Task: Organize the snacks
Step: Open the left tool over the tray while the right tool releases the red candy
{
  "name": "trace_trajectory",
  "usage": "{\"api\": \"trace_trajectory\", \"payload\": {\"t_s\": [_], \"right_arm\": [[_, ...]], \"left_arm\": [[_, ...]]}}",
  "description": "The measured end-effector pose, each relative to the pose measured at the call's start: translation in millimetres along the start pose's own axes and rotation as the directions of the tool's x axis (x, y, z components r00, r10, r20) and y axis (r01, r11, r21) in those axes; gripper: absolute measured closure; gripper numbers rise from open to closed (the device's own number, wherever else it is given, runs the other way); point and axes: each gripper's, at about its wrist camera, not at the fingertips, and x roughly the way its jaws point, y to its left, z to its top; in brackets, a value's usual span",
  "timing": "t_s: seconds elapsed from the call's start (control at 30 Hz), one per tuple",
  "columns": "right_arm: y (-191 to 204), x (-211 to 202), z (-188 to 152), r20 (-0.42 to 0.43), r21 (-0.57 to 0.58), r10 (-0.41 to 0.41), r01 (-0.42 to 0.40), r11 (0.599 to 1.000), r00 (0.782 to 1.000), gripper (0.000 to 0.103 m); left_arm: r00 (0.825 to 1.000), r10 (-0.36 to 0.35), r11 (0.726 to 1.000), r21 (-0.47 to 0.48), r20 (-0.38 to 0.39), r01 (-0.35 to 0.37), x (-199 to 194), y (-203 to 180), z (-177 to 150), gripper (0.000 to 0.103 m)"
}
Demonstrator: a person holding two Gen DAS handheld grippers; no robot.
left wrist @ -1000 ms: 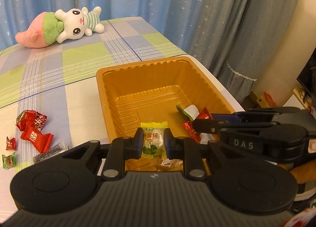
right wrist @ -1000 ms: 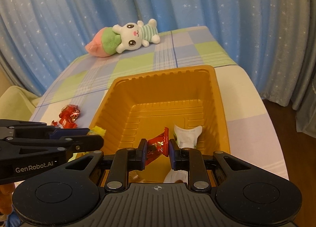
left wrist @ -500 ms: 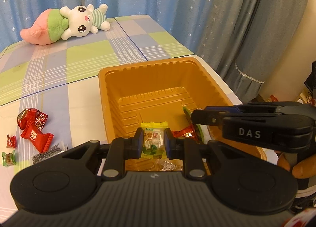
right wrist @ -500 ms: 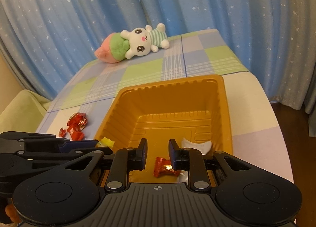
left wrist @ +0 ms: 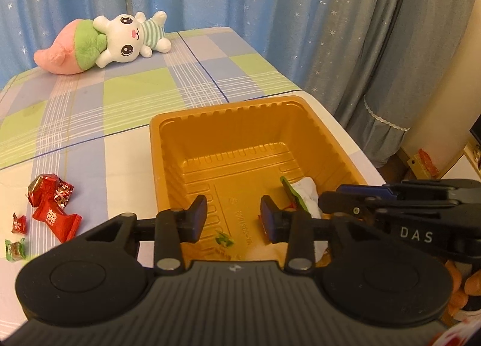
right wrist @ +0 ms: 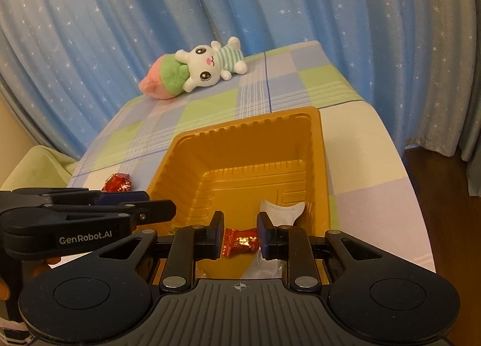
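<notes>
Jaws: on left gripper (left wrist: pixel 234 210) caught opening, emptied, green candy (left wrist: pixel 224 239) lay below in orange tray (left wrist: pixel 228 111); on right gripper (right wrist: pixel 240 222) drawn narrow, seemingly gripped nothing. Loose red candies (left wrist: pixel 55 210) on bench (left wrist: pixel 120 150), leftward, nearer left hand.

Blue star-speckled curtains (right wrist: pixel 240 15) hang behind the table (left wrist: pixel 120 99), which wears a checked cloth of green, lilac and white. A plush rabbit (left wrist: pixel 120 36) lies at its far end. Dark wooden floor (right wrist: pixel 436 177) shows beside it, under warm light.
</notes>
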Motion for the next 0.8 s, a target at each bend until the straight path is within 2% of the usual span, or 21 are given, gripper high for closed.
{"api": "trace_trajectory", "payload": {"t_s": [0.17,0.2,0.27,0.3,0.33,0.63,0.8], "right_arm": [[0,-5,-3,-0.006,0.001,0.007,-0.007,1.000,1.000,0.077],[1,-7,-4,-0.007,0.001,0.008,-0.008,1.000,1.000,0.074],[2,-10,-7,-0.004,0.002,0.007,-0.007,1.000,1.000,0.061],[3,-12,-8,0.003,0.002,0.004,-0.004,1.000,1.000,0.050],[4,-15,-10,0.014,0.001,0.002,-0.002,1.000,1.000,0.043],[11,-33,-20,0.030,-0.006,0.006,-0.006,1.000,1.000,0.033],[19,-40,-28,0.019,-0.028,0.008,-0.008,1.000,1.000,0.031]], "left_arm": [[1.000,-0.007,1.000,-0.014,0.000,0.007,-10,-1,-4,0.060],[1.000,-0.009,1.000,-0.013,0.001,0.009,-12,-2,-6,0.060],[1.000,-0.012,1.000,-0.011,0.006,0.013,-18,-4,-8,0.059],[1.000,-0.014,1.000,-0.009,0.008,0.014,-21,-5,-10,0.058],[1.000,-0.016,1.000,-0.008,0.009,0.016,-23,-5,-12,0.057],[0.999,-0.014,0.999,-0.030,0.029,0.015,-54,-5,-32,0.049],[0.999,0.010,0.998,-0.064,0.031,-0.008,-71,3,-45,0.048]]}}
